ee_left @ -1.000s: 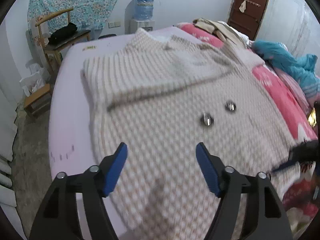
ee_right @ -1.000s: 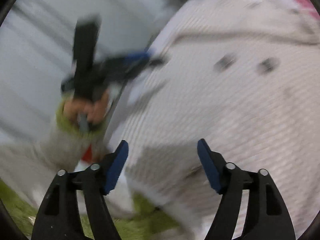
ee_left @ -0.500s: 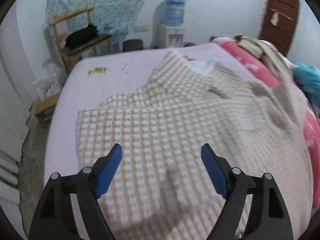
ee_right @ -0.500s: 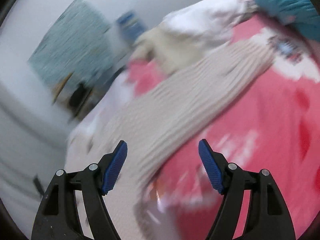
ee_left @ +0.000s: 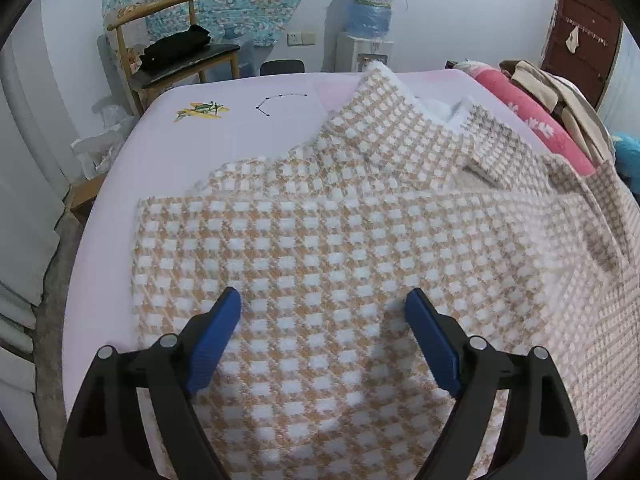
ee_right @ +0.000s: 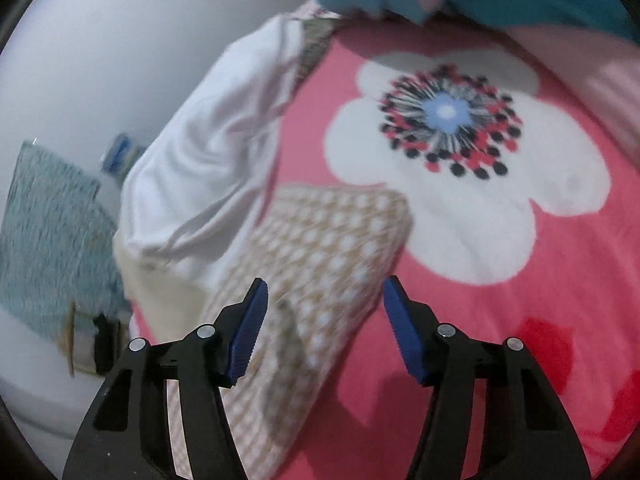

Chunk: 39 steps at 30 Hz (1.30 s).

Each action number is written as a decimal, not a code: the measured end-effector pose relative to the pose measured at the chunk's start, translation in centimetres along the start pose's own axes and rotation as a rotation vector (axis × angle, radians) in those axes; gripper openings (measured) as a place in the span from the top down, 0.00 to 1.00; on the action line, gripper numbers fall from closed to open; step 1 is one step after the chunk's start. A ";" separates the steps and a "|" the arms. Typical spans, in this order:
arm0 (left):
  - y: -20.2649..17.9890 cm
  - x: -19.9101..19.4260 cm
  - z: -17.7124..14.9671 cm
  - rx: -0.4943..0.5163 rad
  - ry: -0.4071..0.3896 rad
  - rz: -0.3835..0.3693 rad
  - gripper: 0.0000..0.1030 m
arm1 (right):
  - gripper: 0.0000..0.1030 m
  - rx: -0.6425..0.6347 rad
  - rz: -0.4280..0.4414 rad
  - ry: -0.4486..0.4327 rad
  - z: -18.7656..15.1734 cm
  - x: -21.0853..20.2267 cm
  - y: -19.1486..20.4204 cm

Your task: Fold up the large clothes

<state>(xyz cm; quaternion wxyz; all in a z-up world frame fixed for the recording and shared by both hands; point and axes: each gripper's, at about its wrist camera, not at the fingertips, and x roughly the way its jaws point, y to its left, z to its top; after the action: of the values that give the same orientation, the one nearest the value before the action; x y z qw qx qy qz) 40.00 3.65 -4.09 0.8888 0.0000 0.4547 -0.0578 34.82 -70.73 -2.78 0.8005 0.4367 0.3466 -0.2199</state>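
- Left gripper (ee_left: 322,330): jaws wide open, empty, poised over the near part of the checked garment (ee_left: 320,248).
- Right gripper (ee_right: 324,320): jaws open, empty, straddling the sleeve end (ee_right: 332,236) on the pink floral quilt (ee_right: 500,320).
- Garment position: spread across the lavender bed sheet (ee_left: 224,128), its right side running onto the quilt.
- Step in hand, as judged: sleeve fold-in, not yet gripped.
- Next move: close the right jaws on the sleeve end, then carry it left over the body.
- Far: water dispenser (ee_left: 370,28); no legible writing.
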 end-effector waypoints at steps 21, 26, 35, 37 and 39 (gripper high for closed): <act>0.6 -0.5 -0.2 -0.067 -0.033 -0.020 0.19 | 0.83 -0.350 0.232 -0.282 -3.6 -17.4 12.8; 1.6 -2.5 -0.2 -0.131 -0.050 -0.051 0.19 | 0.83 -0.581 0.378 -0.320 -9.8 -24.6 21.9; 4.8 -9.9 -3.5 -0.145 -0.096 -0.177 0.28 | 0.81 -0.891 0.689 -0.089 -27.7 -25.9 35.4; 6.0 -11.5 -4.6 -0.151 -0.098 -0.225 0.34 | 0.74 -0.985 0.721 0.014 -32.4 -24.6 37.5; 6.6 -12.4 -5.6 -0.153 -0.092 -0.270 0.35 | 0.45 -1.074 0.757 0.160 -37.2 -22.8 39.2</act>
<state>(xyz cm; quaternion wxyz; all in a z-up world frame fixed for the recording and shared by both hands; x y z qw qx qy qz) 28.93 11.79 2.28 0.8902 -0.1316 0.4124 -0.1419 31.82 -17.48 21.61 0.9008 0.0833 0.2891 0.3131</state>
